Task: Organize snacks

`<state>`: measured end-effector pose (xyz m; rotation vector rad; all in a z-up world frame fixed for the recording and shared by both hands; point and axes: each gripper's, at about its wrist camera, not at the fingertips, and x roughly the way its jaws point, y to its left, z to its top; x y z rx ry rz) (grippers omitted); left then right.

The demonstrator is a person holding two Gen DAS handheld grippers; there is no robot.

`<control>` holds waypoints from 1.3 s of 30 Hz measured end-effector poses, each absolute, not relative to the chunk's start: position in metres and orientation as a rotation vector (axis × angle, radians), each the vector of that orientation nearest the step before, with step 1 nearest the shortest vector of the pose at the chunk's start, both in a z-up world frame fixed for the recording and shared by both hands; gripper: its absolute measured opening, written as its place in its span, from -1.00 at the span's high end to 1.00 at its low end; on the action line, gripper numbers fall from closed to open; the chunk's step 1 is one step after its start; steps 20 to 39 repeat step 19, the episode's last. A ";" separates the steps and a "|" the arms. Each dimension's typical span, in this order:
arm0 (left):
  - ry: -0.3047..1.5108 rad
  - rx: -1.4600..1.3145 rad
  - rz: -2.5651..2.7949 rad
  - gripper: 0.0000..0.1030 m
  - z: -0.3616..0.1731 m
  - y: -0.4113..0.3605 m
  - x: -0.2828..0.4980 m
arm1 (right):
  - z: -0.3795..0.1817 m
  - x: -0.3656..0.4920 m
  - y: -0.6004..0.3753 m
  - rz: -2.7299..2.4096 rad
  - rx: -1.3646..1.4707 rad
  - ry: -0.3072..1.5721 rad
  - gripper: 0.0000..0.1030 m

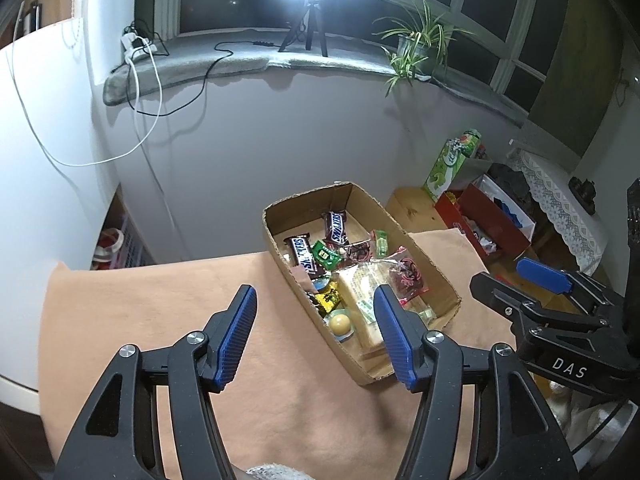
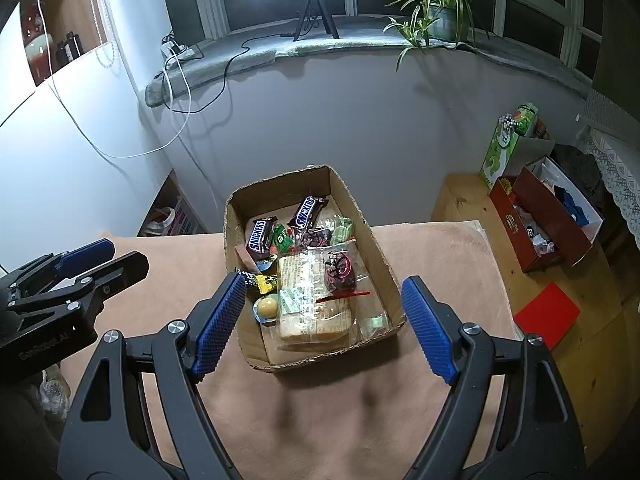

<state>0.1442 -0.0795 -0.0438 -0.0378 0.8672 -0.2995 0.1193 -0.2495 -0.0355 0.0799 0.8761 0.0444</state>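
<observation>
Cardboard box (image 2: 360,216) at twelve o'clock held every snack; my left tongs (image 1: 316,332) and right tongs (image 2: 322,320) gaped empty. I judged sorting nearly finished.

pads (image 2: 218,326): ribbed blue on my black grippers;
box (image 2: 362,216): plain brown cardboard;
Snickers bars (image 2: 260,236): brown wrappers, white-blue lettering;
tablecloth (image 2: 320,420): peachy tan

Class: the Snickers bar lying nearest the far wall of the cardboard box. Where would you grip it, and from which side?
Grip the far Snickers bar across its narrow width at mid-length, coming straight down from above. It lies flat and diagonal with bare box floor beside it, and the cardboard box walls block a side approach. Turn the open right tool so its fingers straddle the long edges.
</observation>
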 end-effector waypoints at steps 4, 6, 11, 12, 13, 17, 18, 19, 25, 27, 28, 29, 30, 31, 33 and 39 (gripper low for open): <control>0.864 -0.036 -0.298 -0.17 -0.042 -0.080 0.142 | -0.036 0.119 -0.250 0.045 0.081 0.877 -0.61; 0.867 -0.037 -0.300 -0.17 -0.042 -0.081 0.141 | -0.036 0.117 -0.249 0.045 0.085 0.879 -0.61; 0.867 -0.037 -0.301 -0.17 -0.041 -0.080 0.140 | -0.037 0.113 -0.248 0.043 0.084 0.880 -0.61; 0.864 -0.037 -0.299 -0.17 -0.041 -0.081 0.139 | -0.037 0.113 -0.248 0.043 0.084 0.879 -0.61; 0.861 -0.035 -0.300 -0.17 -0.041 -0.081 0.139 | -0.037 0.115 -0.249 0.044 0.085 0.880 -0.61; 0.853 -0.029 -0.301 -0.17 -0.040 -0.083 0.135 | -0.038 0.112 -0.249 0.039 0.091 0.881 -0.61; 0.853 -0.029 -0.300 -0.17 -0.040 -0.084 0.135 | -0.039 0.111 -0.250 0.037 0.091 0.883 -0.61; 0.854 -0.029 -0.301 -0.17 -0.041 -0.084 0.134 | -0.039 0.111 -0.250 0.037 0.091 0.883 -0.61; 0.854 -0.029 -0.301 -0.17 -0.041 -0.084 0.134 | -0.039 0.111 -0.250 0.037 0.091 0.883 -0.61; 0.854 -0.029 -0.301 -0.17 -0.041 -0.084 0.134 | -0.039 0.111 -0.250 0.037 0.091 0.883 -0.61; 0.854 -0.029 -0.301 -0.17 -0.041 -0.084 0.134 | -0.039 0.111 -0.250 0.037 0.091 0.883 -0.61; 0.854 -0.029 -0.301 -0.17 -0.041 -0.084 0.134 | -0.039 0.111 -0.250 0.037 0.091 0.883 -0.61; 0.854 -0.029 -0.301 -0.17 -0.041 -0.084 0.134 | -0.039 0.111 -0.250 0.037 0.091 0.883 -0.61; 0.854 -0.029 -0.301 -0.17 -0.041 -0.084 0.134 | -0.039 0.111 -0.250 0.037 0.091 0.883 -0.61; 0.854 -0.029 -0.301 -0.17 -0.041 -0.084 0.134 | -0.039 0.111 -0.250 0.037 0.091 0.883 -0.61; 0.854 -0.029 -0.301 -0.17 -0.041 -0.084 0.134 | -0.039 0.111 -0.250 0.037 0.091 0.883 -0.61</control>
